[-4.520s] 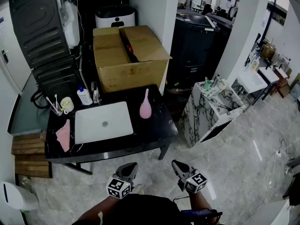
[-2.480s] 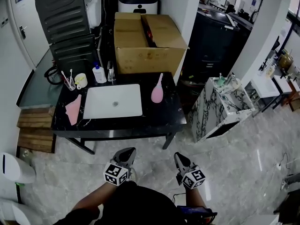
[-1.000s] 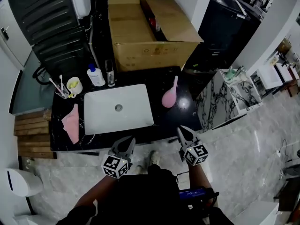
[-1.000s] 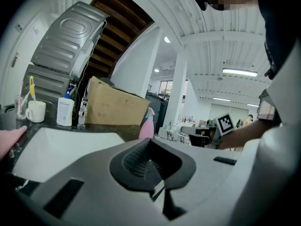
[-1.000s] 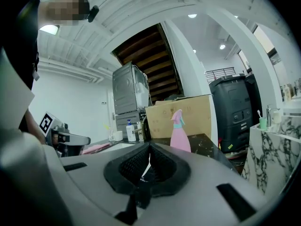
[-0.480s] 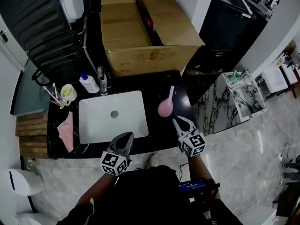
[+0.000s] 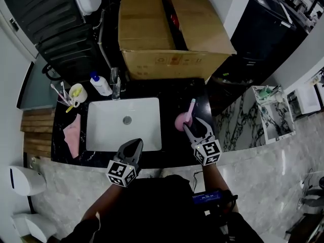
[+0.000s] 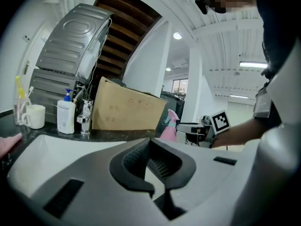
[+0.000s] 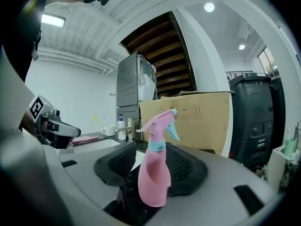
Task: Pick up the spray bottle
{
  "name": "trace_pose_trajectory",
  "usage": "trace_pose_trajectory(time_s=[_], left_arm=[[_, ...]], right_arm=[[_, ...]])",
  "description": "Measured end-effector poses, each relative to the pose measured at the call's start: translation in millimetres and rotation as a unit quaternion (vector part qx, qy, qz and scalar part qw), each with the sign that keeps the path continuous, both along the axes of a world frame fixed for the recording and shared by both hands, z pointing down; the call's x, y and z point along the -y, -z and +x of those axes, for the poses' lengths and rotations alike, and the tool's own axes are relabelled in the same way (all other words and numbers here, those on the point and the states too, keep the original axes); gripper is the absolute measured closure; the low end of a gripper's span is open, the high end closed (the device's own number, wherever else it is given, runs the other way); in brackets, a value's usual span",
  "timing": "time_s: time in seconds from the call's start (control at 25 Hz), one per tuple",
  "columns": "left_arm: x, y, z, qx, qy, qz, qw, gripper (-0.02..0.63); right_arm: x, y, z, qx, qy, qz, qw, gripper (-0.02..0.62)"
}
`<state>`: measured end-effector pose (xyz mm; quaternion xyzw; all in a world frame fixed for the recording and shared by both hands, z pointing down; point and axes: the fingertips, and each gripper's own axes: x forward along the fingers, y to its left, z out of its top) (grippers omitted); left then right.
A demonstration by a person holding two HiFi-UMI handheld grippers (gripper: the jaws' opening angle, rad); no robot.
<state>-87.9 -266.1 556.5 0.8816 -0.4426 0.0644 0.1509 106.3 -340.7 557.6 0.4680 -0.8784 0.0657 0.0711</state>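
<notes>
The pink spray bottle [image 7: 182, 120] with a teal collar stands upright on the black counter [image 7: 172, 97], right of the white sink [image 7: 124, 123]. My right gripper [image 7: 195, 126] has just been opening its jaws and is open. In the right gripper view the bottle [image 9: 155, 175] stands between the dark pads [image 9: 115, 166], which do not press on it. My left gripper [image 7: 135, 144] hovers over the sink's front edge, shut and holding nothing. In the left gripper view the bottle [image 8: 169, 126] appears far right, beside the right gripper's marker cube [image 8: 220, 121].
A large cardboard box [image 7: 172, 29] fills the back of the counter. Left of the tap [image 7: 115, 82] stand a white pump bottle [image 7: 100, 84] and a cup of toothbrushes [image 7: 76, 92]. A pink cloth [image 7: 71, 135] lies at the left. A marble-patterned cabinet [image 7: 253, 120] stands to the right.
Both grippers have moved forward from above the floor to the counter. The right gripper has reached the pink bottle and its jaws have opened around it. The left stays shut.
</notes>
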Motion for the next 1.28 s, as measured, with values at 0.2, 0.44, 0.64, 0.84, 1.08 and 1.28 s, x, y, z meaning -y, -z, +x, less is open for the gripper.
trace_pose_trajectory(time_s=[0.2, 0.44, 0.64, 0.84, 1.08, 1.28], left_arm=[[5, 0, 4, 0.005, 0.011, -0.002, 0.9999, 0.598], [5, 0, 3, 0.011, 0.026, 0.000, 0.9996, 0.598], [2, -1, 1, 0.017, 0.037, 0.000, 0.9992, 0.598], [1, -2, 2, 0.018, 0.037, -0.001, 0.9991, 0.598], [-3, -6, -1, 0.016, 0.032, -0.010, 0.9993, 0.598], [-5, -3, -10, 0.011, 0.016, -0.009, 0.9998, 0.598]], right_arm=[[13, -2, -2, -0.011, 0.015, 0.006, 1.000, 0.382], [23, -3, -8, -0.020, 0.026, 0.017, 0.999, 0.382], [25, 2, -6, -0.014, 0.023, 0.029, 0.999, 0.431], [24, 3, -5, -0.011, 0.026, 0.033, 0.999, 0.447], [18, 4, -4, -0.007, 0.022, 0.030, 0.999, 0.449], [10, 5, -4, -0.004, 0.000, 0.031, 1.000, 0.449]])
